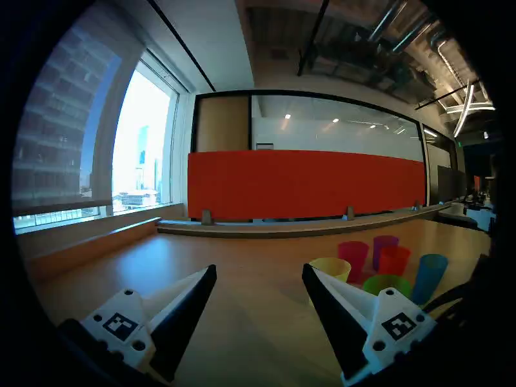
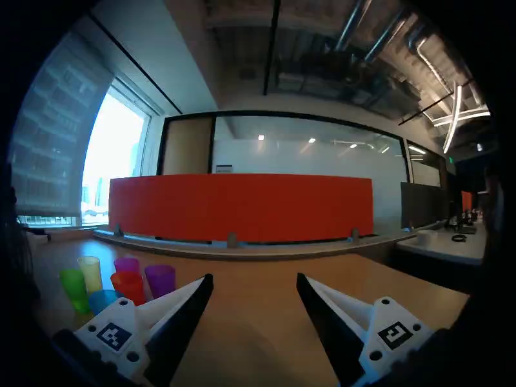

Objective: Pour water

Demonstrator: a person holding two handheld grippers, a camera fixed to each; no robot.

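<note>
Several coloured plastic cups stand bunched together on the wooden table point(image 1: 258, 258). In the left gripper view they are to the right: a yellow cup point(image 1: 330, 267), a pink cup point(image 1: 353, 253), an orange cup point(image 1: 393, 260), a green cup point(image 1: 386, 284) and a blue cup point(image 1: 431, 276). My left gripper point(image 1: 258, 269) is open with nothing between its fingers, left of the cups. In the right gripper view the same group is at the lower left, with the green cup point(image 2: 74, 288), the red-orange cup point(image 2: 128, 285) and a purple cup point(image 2: 160, 279). My right gripper point(image 2: 253, 278) is open and holds nothing. No water shows.
An orange partition point(image 1: 303, 184) runs along the table's far edge. A bright window point(image 1: 138, 155) and a wooden ledge lie to the left. A white desk point(image 2: 445, 245) with small items stands at the right, past the table's end.
</note>
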